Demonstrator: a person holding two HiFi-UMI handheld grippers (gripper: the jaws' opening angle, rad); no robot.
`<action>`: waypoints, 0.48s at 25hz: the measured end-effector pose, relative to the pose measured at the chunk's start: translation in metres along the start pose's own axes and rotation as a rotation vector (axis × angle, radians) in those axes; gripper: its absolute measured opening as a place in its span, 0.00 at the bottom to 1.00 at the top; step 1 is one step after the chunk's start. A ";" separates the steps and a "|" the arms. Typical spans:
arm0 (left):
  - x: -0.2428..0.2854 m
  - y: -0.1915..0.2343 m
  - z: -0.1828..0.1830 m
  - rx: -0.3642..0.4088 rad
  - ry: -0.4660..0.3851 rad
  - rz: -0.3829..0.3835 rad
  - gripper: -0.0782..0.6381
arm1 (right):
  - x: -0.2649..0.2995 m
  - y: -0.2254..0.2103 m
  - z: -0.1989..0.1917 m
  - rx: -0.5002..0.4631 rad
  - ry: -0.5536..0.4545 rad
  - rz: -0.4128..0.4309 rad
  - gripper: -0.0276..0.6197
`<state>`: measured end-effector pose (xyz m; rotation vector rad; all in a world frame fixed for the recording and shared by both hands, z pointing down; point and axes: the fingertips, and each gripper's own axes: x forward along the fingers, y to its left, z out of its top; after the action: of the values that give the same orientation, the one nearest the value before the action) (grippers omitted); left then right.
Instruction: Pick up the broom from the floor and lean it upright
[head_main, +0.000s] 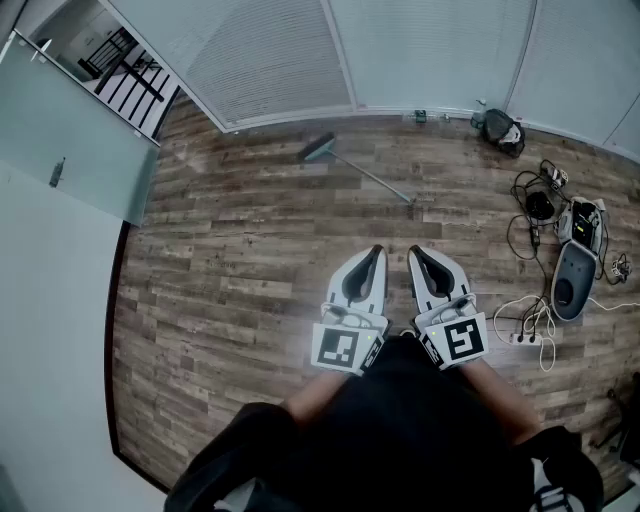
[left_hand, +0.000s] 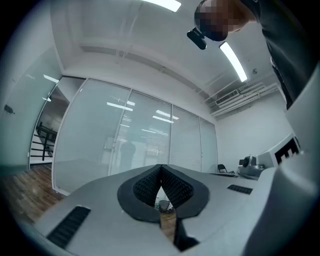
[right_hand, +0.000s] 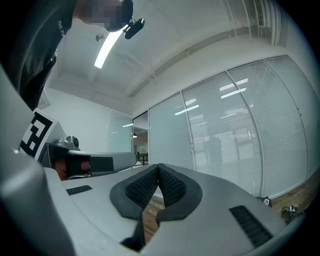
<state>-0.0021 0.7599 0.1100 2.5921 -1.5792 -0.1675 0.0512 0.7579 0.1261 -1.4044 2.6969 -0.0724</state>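
The left hand-held gripper (head_main: 376, 250) and right hand-held gripper (head_main: 414, 251), both pressed together empty, should pinch the probably light, stiff broom (head_main: 365, 173) mid-handle.

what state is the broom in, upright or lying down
Lying down. The broom lies flat on the wood floor, its head near the glass wall and its handle stretched across the planks, leaning on nothing.

Bright, even light comes from ceiling strip lights (left_hand: 232, 61) above the left gripper (left_hand: 161, 169) and right gripper (right_hand: 158, 167). Their reflections streak the glass wall (left_hand: 125, 145) ahead. Fisheye bending curves every edge, and both gripper views darken at the corners.
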 end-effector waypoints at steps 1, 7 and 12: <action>0.002 0.000 0.000 0.005 -0.004 0.000 0.14 | 0.001 -0.003 -0.001 -0.007 -0.003 0.001 0.07; 0.013 0.013 -0.004 0.067 -0.027 0.039 0.14 | 0.006 -0.026 -0.003 -0.011 -0.042 0.008 0.07; 0.015 0.010 -0.012 0.050 0.002 0.087 0.14 | -0.006 -0.042 -0.006 0.071 -0.048 0.012 0.07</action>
<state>-0.0021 0.7429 0.1226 2.5528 -1.7128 -0.1203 0.0883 0.7382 0.1364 -1.3521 2.6372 -0.1304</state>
